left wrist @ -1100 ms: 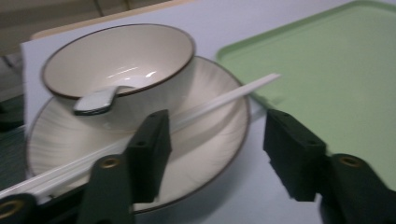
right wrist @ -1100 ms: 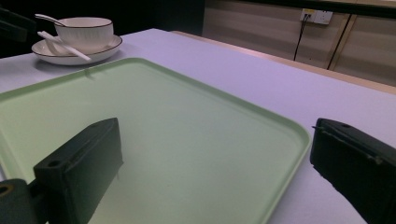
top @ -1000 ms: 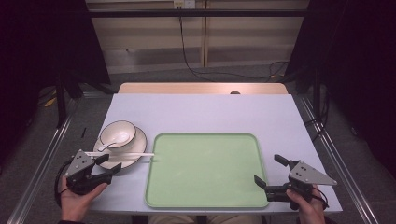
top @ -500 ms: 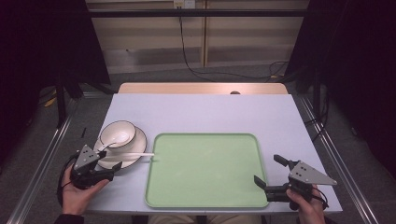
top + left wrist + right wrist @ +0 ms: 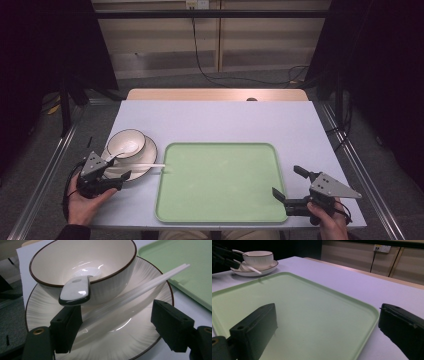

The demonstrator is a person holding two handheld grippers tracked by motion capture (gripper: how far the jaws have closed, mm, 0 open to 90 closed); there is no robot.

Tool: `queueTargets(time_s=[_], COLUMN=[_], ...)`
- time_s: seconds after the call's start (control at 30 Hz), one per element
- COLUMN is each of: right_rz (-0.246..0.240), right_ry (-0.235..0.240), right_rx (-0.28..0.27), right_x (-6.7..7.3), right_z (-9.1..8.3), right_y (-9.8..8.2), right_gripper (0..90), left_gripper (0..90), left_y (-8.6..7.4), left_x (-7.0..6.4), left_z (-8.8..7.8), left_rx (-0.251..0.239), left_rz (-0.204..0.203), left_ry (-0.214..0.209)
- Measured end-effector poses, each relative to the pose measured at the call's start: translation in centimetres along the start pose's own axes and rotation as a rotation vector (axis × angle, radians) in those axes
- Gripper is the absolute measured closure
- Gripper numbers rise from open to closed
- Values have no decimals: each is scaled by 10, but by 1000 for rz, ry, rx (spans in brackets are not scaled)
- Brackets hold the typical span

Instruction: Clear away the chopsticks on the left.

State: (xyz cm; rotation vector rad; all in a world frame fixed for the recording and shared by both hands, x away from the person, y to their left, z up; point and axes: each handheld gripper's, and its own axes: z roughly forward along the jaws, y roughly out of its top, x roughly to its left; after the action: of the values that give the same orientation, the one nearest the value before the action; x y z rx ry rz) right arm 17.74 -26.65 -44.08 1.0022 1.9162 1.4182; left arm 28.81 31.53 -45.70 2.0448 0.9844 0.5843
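A white bowl (image 5: 125, 144) with a dark rim stands on a white plate (image 5: 148, 151) left of the green tray (image 5: 217, 182). A white spoon (image 5: 77, 290) rests in the bowl (image 5: 82, 262), its handle over the rim. White chopsticks (image 5: 140, 288) lie across the plate (image 5: 120, 345), tips toward the tray. My left gripper (image 5: 120, 325) is open at the plate's near edge. Its jaws have just been opening, and the chopsticks (image 5: 140, 167) lie between them untouched. My right gripper (image 5: 287, 181) is open and empty at the tray's front right corner (image 5: 367, 312).
The pale table top (image 5: 225, 120) spreads behind the tray. A wooden strip (image 5: 215, 94) runs along its far edge, with cables and a wall behind. Metal rails (image 5: 45, 170) flank the table. In the right gripper view the bowl (image 5: 258, 257) and plate sit far left.
My left gripper has edged a little toward the plate and its jaws stand wider. The chopsticks stay on the plate. The right gripper has kept still.
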Motion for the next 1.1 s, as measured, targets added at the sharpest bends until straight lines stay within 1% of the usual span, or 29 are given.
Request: queueTargets(time_s=[0.03,0.07,0.13,0.2,0.27,0.3,0.33,0.37,0.4,0.43,0.47,0.5,0.57,0.6,0.63,0.67,0.7,0.77,0.8,0.83,0.87,0.9,0.97,1.0,1.07,1.1], right_rz=[-2,-2,0,-2,-1,1,1,2,2,1,1,2,4,4,4,4,3,8,9,10,10,10,14,13,16,16], right_ry=[-2,-2,0,0,0,-2,-2,1,1,0,0,2,1,1,1,1,2,0,1,1,-1,1,2,2,3,3], right_rx=[-5,-5,-4,-5,-5,-4,-4,-5,-6,-7,-7,-7,-6,-6,-7,-7,-7,-6,-6,-6,-8,-7,-4,-6,-6,-6], right_x=[-1,-1,0,-1,-1,0,0,-1,-1,0,0,-1,-1,-1,-1,-1,-1,-1,-1,-1,-1,-1,-1,-1,-1,-1], right_z=[0,0,0,0,0,0,0,0,0,0,0,0,0,0,0,0,0,0,0,0,0,0,0,0,0,0], right_y=[0,0,0,0,0,0,0,0,0,0,0,0,0,0,0,0,0,0,0,0,0,0,0,0,0,0], right_gripper=[18,18,17,17,16,16,16,16,16,16,16,16,15,15,15,15,15,14,14,14,14,14,14,13,13,12], left_gripper=[247,247,243,244,252,270,288,300,300,333,355,354,376,404,432,435,482,492,502,510,514,531,536,549,551,561], left_y=[0,-1,0,-1,-1,-1,-1,-2,-2,-2,-2,-1,-2,-2,-2,-2,-2,-1,-1,-1,-1,0,2,3,4,6], left_x=[1,2,1,0,-1,-2,-2,-2,-2,-2,-2,-2,-2,-2,-2,-2,-2,-2,-2,-2,-2,-1,1,2,2,3], left_z=[1,1,1,1,1,1,1,1,1,2,2,1,1,1,1,1,1,1,1,1,1,2,2,3,4,5], left_rx=[0,-2,-3,-1,6,13,13,25,25,24,24,28,32,32,40,40,51,54,50,57,57,60,82,90,97,110], left_rz=[-1,-11,-8,-4,-4,14,14,13,13,20,20,31,39,39,55,55,67,71,79,81,72,83,103,125,132,136], left_ry=[-2,-2,-8,-2,-17,-18,-18,-15,-15,-25,-25,-14,-17,-17,-27,-27,-50,-52,-64,-66,-68,-74,-87,-100,-102,-121])
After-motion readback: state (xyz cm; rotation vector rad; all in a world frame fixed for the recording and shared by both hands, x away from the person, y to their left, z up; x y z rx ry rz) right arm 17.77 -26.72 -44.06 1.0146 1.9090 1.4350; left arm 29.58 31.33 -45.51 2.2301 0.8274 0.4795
